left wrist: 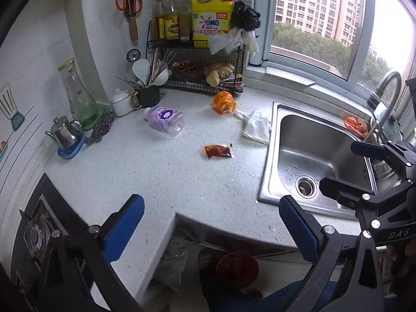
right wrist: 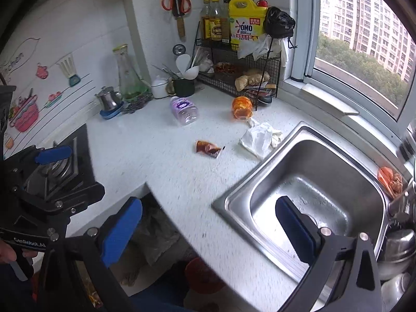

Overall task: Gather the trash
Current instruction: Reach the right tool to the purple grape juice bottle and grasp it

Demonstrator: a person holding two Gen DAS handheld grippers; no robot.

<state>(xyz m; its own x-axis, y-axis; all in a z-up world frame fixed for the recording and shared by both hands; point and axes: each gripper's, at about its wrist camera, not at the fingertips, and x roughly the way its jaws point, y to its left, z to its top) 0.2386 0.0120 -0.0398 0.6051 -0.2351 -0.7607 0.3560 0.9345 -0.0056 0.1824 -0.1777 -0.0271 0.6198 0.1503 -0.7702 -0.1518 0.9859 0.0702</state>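
Left gripper (left wrist: 212,223) nearest the lens, blue pads spread wide, nothing between them, held level over the counter (left wrist: 156,171) edge left of the sink (left wrist: 306,153). Right gripper (right wrist: 209,223) also spread wide and empty, one finger over the sink basin, the other off the counter edge. A hand (right wrist: 7,253) grips the left gripper's handle at the far left of the right view.

Trash all on the counter left of the sink. Crumpled white wrapper (left wrist: 256,127) touches the sink's left rim. Purple bottle (left wrist: 165,118) lies on its side well left of the sink, toward the wall. Orange plastic bag (left wrist: 224,102) sits behind the wrapper, near the wire rack (left wrist: 200,59). Brown sauce packet (left wrist: 218,151) lies flat between bottle and sink, apart from both.
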